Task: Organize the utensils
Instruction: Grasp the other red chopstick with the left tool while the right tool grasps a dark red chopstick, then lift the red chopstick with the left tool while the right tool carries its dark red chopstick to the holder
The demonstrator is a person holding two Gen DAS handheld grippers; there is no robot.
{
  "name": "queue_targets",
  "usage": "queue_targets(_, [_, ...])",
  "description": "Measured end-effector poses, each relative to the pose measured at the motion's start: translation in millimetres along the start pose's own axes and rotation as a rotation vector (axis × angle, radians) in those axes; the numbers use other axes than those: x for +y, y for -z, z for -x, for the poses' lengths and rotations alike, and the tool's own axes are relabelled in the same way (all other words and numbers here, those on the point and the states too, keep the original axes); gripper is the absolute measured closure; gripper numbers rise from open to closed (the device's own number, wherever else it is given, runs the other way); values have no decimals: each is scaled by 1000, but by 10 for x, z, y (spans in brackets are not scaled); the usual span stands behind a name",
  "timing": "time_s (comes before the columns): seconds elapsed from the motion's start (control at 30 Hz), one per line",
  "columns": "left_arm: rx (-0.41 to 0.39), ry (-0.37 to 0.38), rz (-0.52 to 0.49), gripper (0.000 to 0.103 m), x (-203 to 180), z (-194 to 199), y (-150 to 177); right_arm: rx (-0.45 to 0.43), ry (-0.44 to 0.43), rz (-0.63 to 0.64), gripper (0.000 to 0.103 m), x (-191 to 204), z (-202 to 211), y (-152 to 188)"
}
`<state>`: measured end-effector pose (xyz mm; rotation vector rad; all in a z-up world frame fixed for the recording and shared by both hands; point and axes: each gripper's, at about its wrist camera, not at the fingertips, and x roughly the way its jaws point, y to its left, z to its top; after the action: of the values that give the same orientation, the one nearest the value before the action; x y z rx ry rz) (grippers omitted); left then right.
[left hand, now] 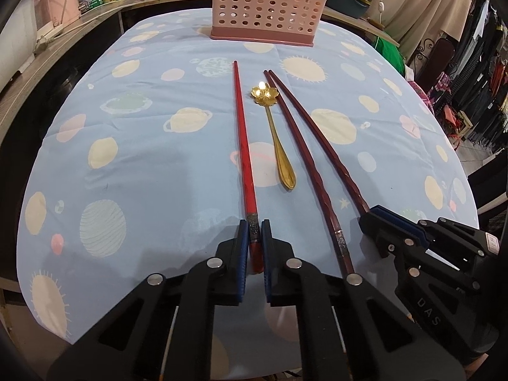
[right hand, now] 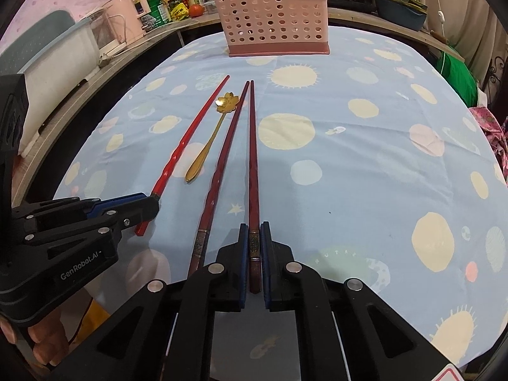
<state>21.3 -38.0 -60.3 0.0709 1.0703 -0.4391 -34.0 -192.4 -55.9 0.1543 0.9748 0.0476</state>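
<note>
A bright red chopstick (left hand: 243, 136) lies on the blue planet tablecloth; my left gripper (left hand: 255, 228) is shut on its near end. Two dark red chopsticks lie to its right. My right gripper (right hand: 254, 231) is shut on the near end of the right one (right hand: 253, 158); the other dark chopstick (right hand: 219, 165) lies free beside it. A gold flower-bowl spoon (left hand: 273, 127) lies between the red and dark chopsticks. A pink perforated utensil holder (left hand: 268, 6) stands at the far side. The right gripper also shows in the left wrist view (left hand: 377, 216), the left gripper in the right wrist view (right hand: 149, 203).
A wooden counter (right hand: 133, 54) runs behind and left of the table with appliances, bottles and a tomato (right hand: 196, 9). Pots and a planter stand at the back right. The table's edge (left hand: 476, 209) drops off to the right, with clothes racks beyond.
</note>
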Motion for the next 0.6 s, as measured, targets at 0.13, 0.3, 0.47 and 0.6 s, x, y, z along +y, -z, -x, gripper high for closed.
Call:
queue_targets(0.13, [2,5,0,96,4,12,4,1,-7,-7,96,-6,8,2])
queue_targets(0.3, [-6,5,13,96,28,61,-13,-18,-14,-15,96,-10,83,-24])
queue_targets(0.47, [-29,11,34,96,60,198,-54,-55,-30,-29,96,-26,238,-113])
queue_targets(0.6, [-61,21,49,96,75,345,-121,-102,-39,-39,96,-52,402,-238])
